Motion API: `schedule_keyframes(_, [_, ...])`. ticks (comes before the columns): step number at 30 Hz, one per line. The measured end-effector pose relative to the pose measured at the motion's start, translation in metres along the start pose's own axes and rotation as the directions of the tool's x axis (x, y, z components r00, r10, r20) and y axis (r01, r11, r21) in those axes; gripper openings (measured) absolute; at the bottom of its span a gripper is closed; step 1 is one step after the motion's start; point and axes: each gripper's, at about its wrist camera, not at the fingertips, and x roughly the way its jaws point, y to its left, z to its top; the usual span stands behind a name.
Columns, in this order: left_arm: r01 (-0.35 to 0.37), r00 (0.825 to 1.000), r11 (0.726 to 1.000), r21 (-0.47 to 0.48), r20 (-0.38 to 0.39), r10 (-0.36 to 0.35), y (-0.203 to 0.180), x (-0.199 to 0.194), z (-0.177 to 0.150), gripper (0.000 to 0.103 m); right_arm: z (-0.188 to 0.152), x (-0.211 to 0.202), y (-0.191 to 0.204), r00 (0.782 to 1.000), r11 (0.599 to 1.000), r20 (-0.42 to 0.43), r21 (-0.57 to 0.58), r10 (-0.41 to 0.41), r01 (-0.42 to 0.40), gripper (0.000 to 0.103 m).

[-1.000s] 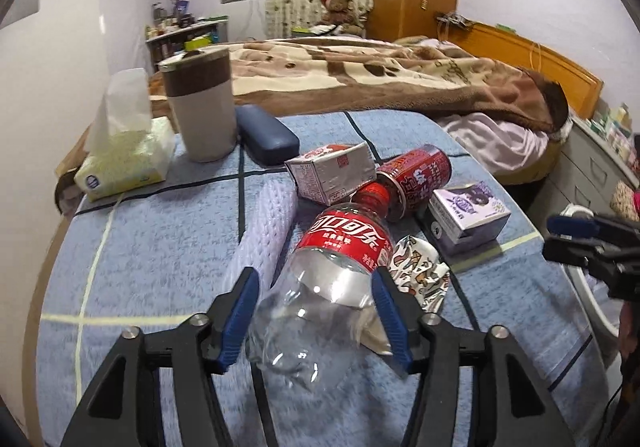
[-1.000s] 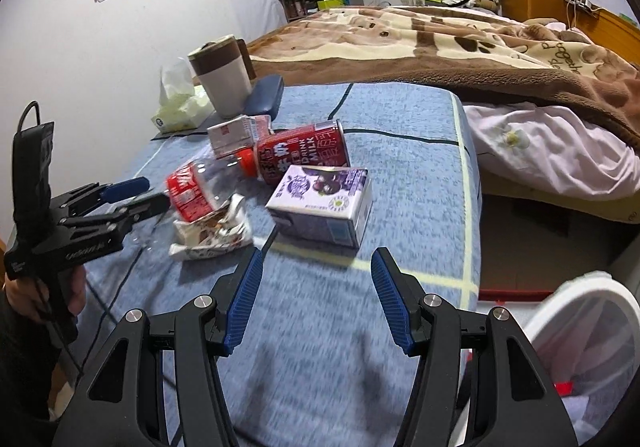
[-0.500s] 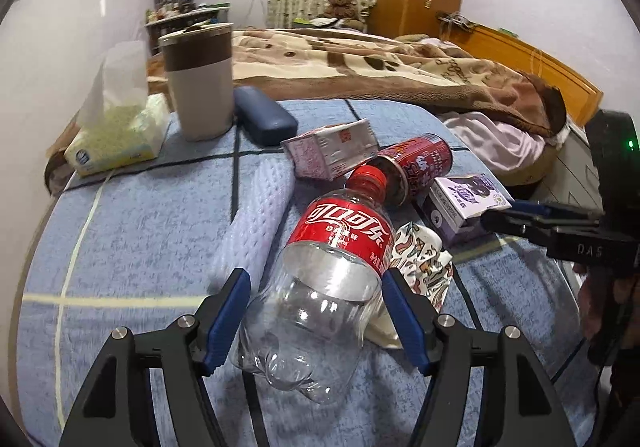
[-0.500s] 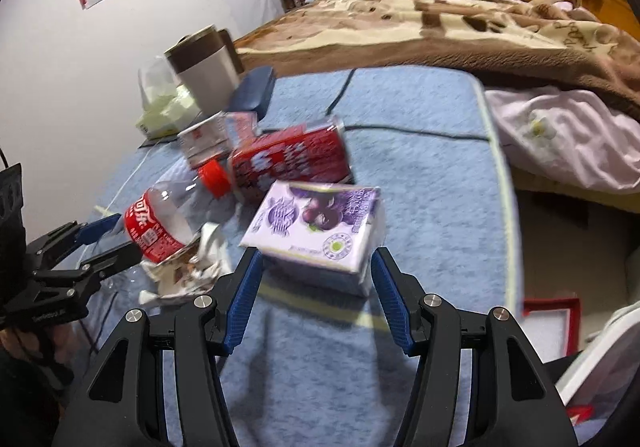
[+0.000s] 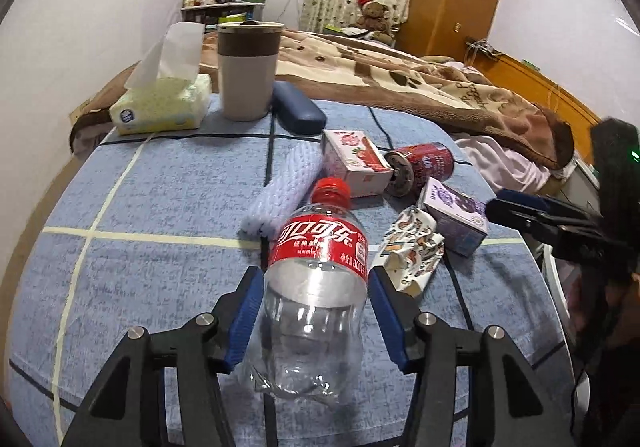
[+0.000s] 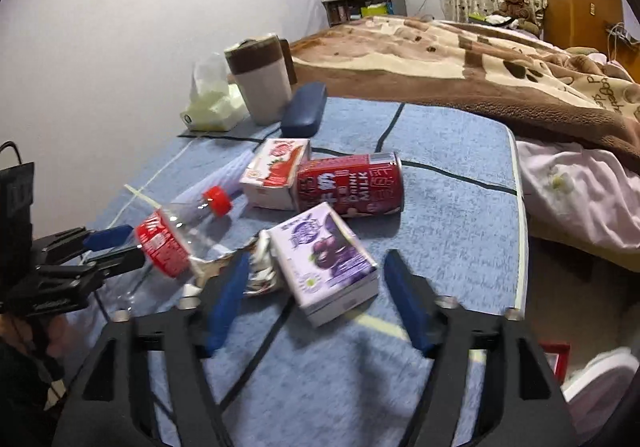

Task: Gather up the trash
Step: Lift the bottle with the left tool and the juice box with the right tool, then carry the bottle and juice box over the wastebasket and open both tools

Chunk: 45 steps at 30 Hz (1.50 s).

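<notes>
Two grippers are working the pile of trash on the blue checked cloth (image 5: 168, 187) at once. The left gripper (image 5: 316, 311) has just been closing its jaws around the empty cola bottle (image 5: 316, 287), which is lying on its side with its red cap pointing away; both blue pads are sitting at the clear body just under the red label, seemingly touching it, though no squeeze is showing in the thin plastic yet. The right gripper (image 6: 316, 295) has just been opening its jaws, and they are standing apart on either side of the purple juice carton (image 6: 328, 259), clear of its faces and holding nothing. To do this well, the left jaws should probably be pressing gently, since the thin bottle looks likely to buckle or squirt forward, and should be staying below the label where the body is widest. The right jaws likely need to be squaring up to the carton, which is lying skewed between them, before closing on its flat sides. A crumpled patterned wrapper (image 5: 412, 251) is lying between bottle and carton, touching the carton, so it could be getting dragged along. Beyond them a red milk can (image 6: 352, 183) and a strawberry carton (image 6: 276, 171) are lying side by side, touching, waiting their turn.
</notes>
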Motion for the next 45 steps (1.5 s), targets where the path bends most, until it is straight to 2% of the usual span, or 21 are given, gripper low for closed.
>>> schedule_keyframes(9, [0.003,1.0,1.0,0.015,-0.027,-0.003,-0.005,0.019,0.005,0.06,-0.002,0.022,0.0,0.998,0.998,-0.065,-0.064,-0.01,0.006,0.074])
schedule_keyframes(13, [-0.009,1.0,1.0,0.022,-0.018,0.009,-0.008,0.02,0.004,0.06,-0.003,0.026,0.0,0.996,0.999,-0.085,-0.044,-0.019,0.015,0.074])
schedule_keyframes(15, [-0.016,1.0,0.999,0.033,-0.011,0.016,-0.01,0.02,0.003,0.06,-0.005,0.023,0.001,0.996,0.999,-0.081,-0.035,-0.024,0.021,0.065])
schedule_keyframes(19, [-0.016,1.0,0.999,0.037,-0.005,0.016,-0.01,0.02,0.002,0.06,-0.01,0.018,0.002,0.996,0.999,-0.077,-0.019,-0.051,0.05,0.065])
schedule_keyframes(29, [-0.048,0.999,0.996,0.076,-0.012,0.05,-0.026,0.011,-0.007,0.059,-0.034,-0.023,0.006,0.996,0.995,-0.002,0.057,-0.084,0.084,0.065])
schedule_keyframes(35, [-0.03,1.0,0.998,0.05,-0.004,0.031,-0.034,-0.005,-0.018,0.059,-0.049,-0.05,0.009,0.994,0.991,0.039,0.092,-0.101,0.097,0.065])
schedule_keyframes(45, [-0.004,0.999,0.998,0.062,0.046,0.001,-0.061,-0.044,-0.035,0.059,-0.074,-0.083,0.014,0.991,0.987,0.074,0.125,-0.113,0.103,0.065])
